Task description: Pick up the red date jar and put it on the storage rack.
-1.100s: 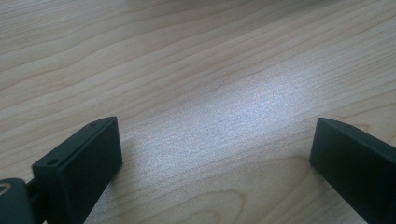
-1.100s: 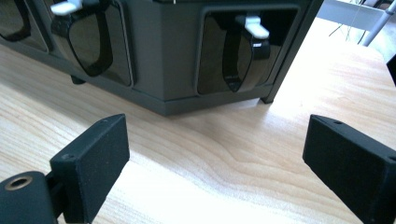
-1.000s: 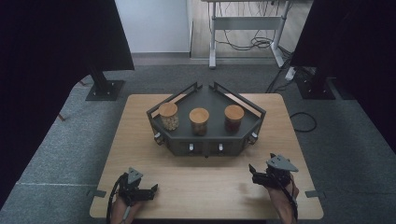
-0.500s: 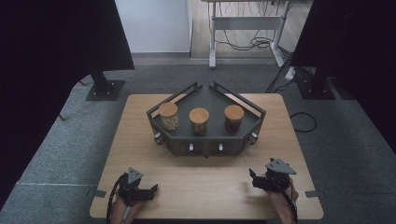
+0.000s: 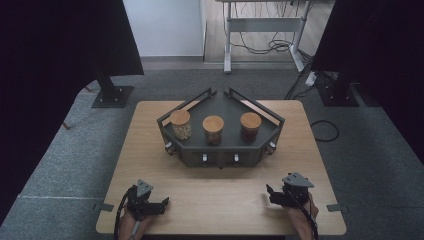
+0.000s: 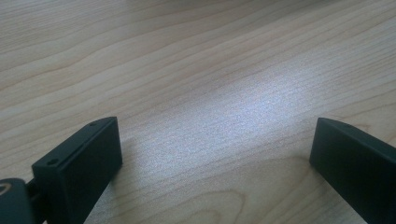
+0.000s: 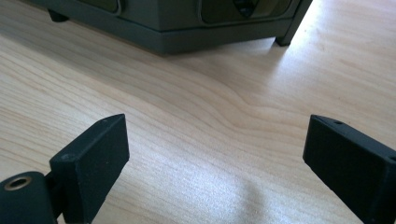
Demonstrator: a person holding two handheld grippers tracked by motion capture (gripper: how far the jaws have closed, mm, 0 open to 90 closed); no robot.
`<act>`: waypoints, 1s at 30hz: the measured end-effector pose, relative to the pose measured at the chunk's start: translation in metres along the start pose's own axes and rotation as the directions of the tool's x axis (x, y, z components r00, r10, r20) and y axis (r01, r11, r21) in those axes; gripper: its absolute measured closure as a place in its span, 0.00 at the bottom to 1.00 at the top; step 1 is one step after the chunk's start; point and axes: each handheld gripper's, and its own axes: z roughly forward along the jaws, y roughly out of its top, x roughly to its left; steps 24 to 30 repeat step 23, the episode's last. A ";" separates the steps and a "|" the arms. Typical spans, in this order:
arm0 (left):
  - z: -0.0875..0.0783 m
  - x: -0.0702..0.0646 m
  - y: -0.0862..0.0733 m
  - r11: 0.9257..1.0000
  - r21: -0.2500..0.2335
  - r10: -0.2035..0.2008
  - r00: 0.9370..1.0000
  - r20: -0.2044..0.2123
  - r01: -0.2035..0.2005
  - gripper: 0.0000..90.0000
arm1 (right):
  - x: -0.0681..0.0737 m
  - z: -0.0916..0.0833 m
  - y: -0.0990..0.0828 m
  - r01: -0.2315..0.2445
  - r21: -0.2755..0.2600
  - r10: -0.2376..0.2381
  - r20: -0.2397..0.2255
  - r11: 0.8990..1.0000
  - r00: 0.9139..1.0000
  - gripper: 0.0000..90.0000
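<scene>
Three cork-lidded jars stand in a row across the dark angular tray [image 5: 220,150] at frame centre: left jar [image 5: 180,124], middle jar [image 5: 213,129], right jar [image 5: 250,126]. Both tongs sit at the lower edge of the tabletop [image 5: 150,150], well short of them, jaws wide and empty: left tongs [image 5: 162,204], right tongs [image 5: 270,192], the latter facing the tray.

The table [image 6: 196,84] is pale wood with fine grain and soft sheen; the tool [image 7: 215,158] is matt black plastic.
</scene>
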 end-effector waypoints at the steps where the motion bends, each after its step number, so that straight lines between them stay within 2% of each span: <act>1: 0.000 0.000 0.000 1.000 0.000 0.000 1.000 0.000 0.000 0.02 | 0.000 0.001 0.000 0.000 0.005 0.000 0.000 1.000 1.000 0.07; 11: 0.000 0.000 0.000 1.000 0.000 0.000 1.000 0.000 0.000 0.02 | -0.002 0.010 -0.001 -0.009 0.072 0.009 -0.006 0.997 1.000 0.07; 15: 0.000 0.000 0.000 1.000 0.000 0.000 1.000 0.000 0.000 0.02 | -0.001 0.010 -0.001 -0.006 0.071 0.006 -0.002 0.997 1.000 0.07; 21: 0.000 0.000 0.000 1.000 0.000 0.000 1.000 0.000 0.000 0.02 | 0.000 0.014 0.004 0.009 0.103 -0.008 -0.007 0.995 1.000 0.07; 30: 0.000 0.000 0.000 1.000 0.000 0.000 1.000 0.000 0.000 0.02 | 0.000 0.013 0.004 0.010 0.102 -0.009 -0.006 0.995 1.000 0.07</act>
